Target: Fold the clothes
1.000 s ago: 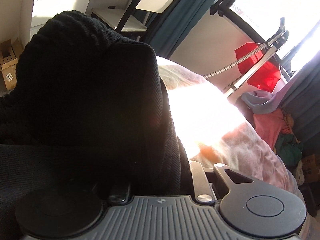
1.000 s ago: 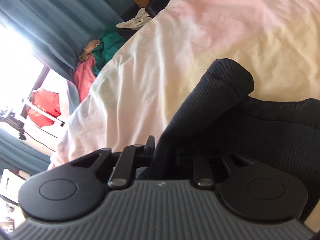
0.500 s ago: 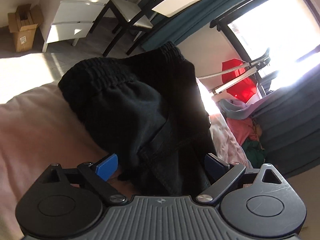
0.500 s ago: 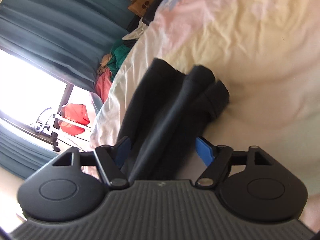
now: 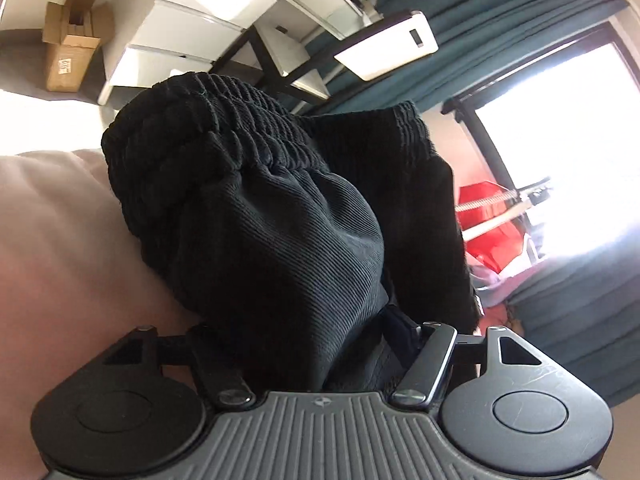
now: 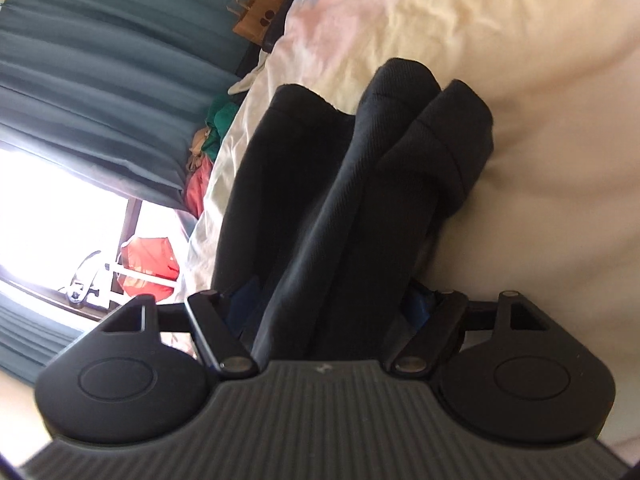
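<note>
A pair of black pants lies bunched on the pale bed cover. In the left wrist view its elastic waistband faces me and the cloth fills the space between the jaws of my left gripper, which stand apart around it. In the right wrist view the folded leg ends run between the jaws of my right gripper, which also stand wide apart; a blue pad shows beside the cloth. The fingertips are hidden by fabric.
The bed cover spreads around. A white desk, a dark-framed chair and a cardboard box stand past the bed. Teal curtains, a bright window, a red item on a rack and a clothes pile lie beyond.
Both grippers were shut on the black pants a second ago; both have opened and the cloth now lies loose between their jaws on the bed.
</note>
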Demonstrator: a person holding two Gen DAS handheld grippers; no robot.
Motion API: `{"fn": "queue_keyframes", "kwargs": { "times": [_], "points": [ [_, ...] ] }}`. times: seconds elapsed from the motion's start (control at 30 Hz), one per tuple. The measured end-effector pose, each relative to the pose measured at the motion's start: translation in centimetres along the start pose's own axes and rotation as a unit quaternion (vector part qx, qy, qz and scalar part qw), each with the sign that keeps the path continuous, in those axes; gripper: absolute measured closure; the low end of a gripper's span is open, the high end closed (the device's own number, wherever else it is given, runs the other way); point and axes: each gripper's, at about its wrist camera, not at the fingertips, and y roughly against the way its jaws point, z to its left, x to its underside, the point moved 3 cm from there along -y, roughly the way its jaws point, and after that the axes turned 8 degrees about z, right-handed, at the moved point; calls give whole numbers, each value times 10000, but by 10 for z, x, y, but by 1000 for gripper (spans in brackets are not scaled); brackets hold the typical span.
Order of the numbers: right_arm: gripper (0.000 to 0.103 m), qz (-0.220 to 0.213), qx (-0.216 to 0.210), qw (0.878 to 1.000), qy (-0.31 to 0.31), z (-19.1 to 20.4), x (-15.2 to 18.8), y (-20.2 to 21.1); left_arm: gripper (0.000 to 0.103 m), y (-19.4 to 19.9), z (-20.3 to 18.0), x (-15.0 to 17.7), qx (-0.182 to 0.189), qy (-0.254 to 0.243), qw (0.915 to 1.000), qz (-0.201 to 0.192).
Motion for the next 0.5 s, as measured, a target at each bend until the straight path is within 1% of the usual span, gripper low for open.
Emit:
{"fn": "queue_keyframes", "kwargs": {
  "times": [0.03,0.07,0.1,0.13,0.17,0.2,0.23,0.33,0.37,0.4,0.5],
  "points": [
    [39,-77,110,9999,42,3,-1,-4,49,-8,-2,-4,-102,140,9998,-42],
    [47,-108,323,9994,100,6,-2,-7,55,-14,-3,-7,-198,262,9994,-82],
    [54,-147,495,9986,147,10,-4,-10,62,-15,-4,-10,-258,275,9992,-105],
    [71,-209,555,9981,166,13,-5,-8,72,-16,-5,-13,-312,282,9990,-129],
    [81,-271,616,9976,186,17,-7,-6,78,-13,-8,-17,-332,250,9990,-153],
    [84,-326,661,9971,204,20,-8,-4,85,-9,-11,-20,-344,215,9990,-175],
    [90,-356,655,9969,234,23,-8,1,89,0,-16,-23,-314,163,9992,-182],
    [92,-408,598,9962,475,32,-7,22,92,26,-33,-30,-226,12,9995,-202],
    [92,-404,571,9961,533,35,-7,30,93,40,-46,-27,-205,-2,9996,-193],
    [92,-391,535,9963,550,35,-6,39,93,49,-51,-26,-184,-14,9997,-182],
    [93,-337,473,9971,484,32,-4,66,93,103,-53,-20,-124,-56,9998,-121]
  ]
}}
